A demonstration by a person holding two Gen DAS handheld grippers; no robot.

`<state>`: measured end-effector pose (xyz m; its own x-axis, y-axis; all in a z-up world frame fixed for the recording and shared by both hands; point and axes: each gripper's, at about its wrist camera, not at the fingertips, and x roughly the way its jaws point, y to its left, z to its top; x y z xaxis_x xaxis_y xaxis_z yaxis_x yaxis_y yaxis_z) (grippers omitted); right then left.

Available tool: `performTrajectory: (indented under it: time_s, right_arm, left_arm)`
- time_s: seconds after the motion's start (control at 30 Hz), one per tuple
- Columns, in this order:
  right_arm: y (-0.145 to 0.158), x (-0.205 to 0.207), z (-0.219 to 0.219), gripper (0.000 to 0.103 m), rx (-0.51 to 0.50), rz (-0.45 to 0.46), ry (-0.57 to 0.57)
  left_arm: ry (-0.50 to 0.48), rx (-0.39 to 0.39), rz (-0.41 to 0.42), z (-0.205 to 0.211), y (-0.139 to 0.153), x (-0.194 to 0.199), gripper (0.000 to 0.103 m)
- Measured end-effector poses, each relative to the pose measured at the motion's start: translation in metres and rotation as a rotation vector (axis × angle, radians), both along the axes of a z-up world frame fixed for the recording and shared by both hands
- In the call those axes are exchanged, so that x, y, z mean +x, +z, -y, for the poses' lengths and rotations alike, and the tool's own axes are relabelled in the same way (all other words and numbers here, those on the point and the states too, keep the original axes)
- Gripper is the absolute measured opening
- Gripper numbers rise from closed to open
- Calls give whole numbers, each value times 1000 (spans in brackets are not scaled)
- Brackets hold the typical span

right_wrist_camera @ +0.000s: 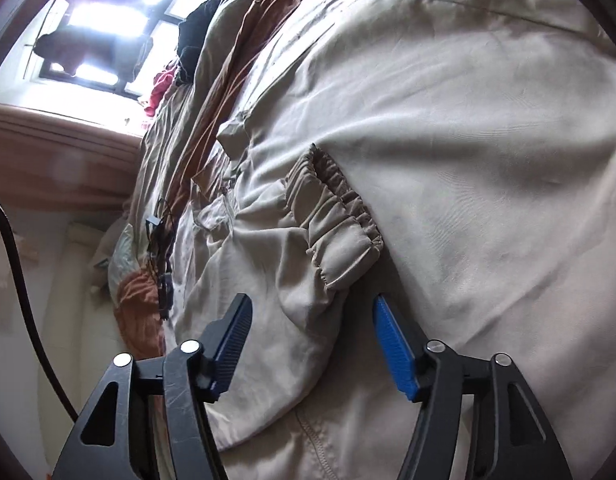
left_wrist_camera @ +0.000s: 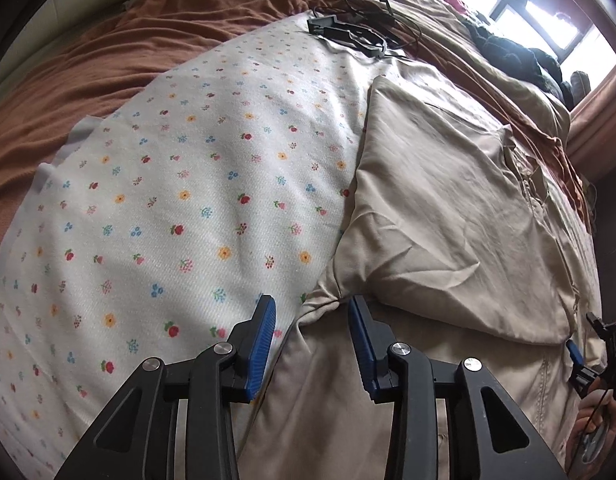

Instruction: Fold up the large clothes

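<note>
The soft, floppy beige jacket [left_wrist_camera: 447, 208] lay on the bed [left_wrist_camera: 88, 60], both the left hand-held gripper [left_wrist_camera: 311, 312] and right hand-held gripper [right_wrist_camera: 311, 312] were spread wide, and the bunched cuff [right_wrist_camera: 335, 228] looked good to pinch.

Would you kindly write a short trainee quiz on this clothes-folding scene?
1. True or false: the left hand-held gripper is clamped on fabric.
2. What lies ahead of the right hand-held gripper: (a) a zipper pull, (b) the elastic cuff, (c) a button?
3. Fill in: beside the beige garment lies a white ______-printed blanket.

Key:
1. False; its jaws are apart.
2. b.
3. Flower.
</note>
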<state>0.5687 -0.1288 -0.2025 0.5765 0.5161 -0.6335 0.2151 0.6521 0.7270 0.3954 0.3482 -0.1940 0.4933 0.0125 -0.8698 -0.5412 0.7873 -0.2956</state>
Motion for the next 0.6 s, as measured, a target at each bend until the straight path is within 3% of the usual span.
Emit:
performTrajectory:
  time_s: [0.17, 0.43, 0.6]
  right_arm:
    - [23, -19, 7, 85, -76, -10, -41]
    - [63, -52, 16, 85, -184, -15, -50]
    - [89, -83, 19, 85, -209, 8, -5]
  left_arm:
    - [-7, -42, 45, 7, 25, -20, 41]
    - [-34, 1, 162, 35, 77, -58, 62]
    - [-42, 9, 218, 53, 111, -86, 63]
